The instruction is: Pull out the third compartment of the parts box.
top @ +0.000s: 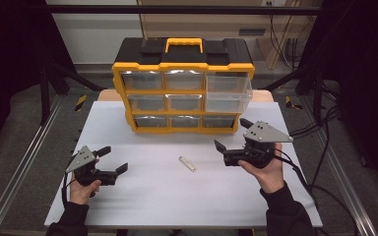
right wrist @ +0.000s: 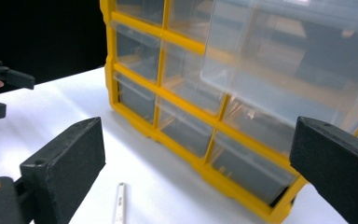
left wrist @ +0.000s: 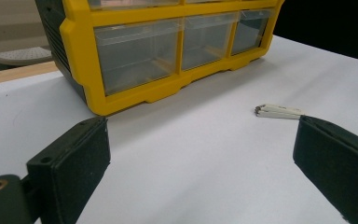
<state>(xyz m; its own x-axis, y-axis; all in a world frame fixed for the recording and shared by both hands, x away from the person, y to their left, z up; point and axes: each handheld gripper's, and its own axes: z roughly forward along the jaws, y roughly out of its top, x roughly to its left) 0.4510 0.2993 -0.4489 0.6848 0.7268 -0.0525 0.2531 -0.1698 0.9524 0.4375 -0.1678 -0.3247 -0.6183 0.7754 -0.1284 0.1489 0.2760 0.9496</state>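
Both our grippers hover with jaws spread beside a small white strip

From above, our left gripper and right gripper gape with nothing between the jaws, the white strip lying flat on the table between them, before the yellow drawer cabinet. The left gripper view sets the strip near its right jaw; the right gripper view, low between its jaws

Counter: front half bare between the left tool and right tool, except a small white stick lying flat mid-way. Rear centre blocked by a yellow drawer cabinet; its top-right drawer stands pulled out, overhanging the counter just beyond the right tool. Narrow bare strips run either side of the cabinet.
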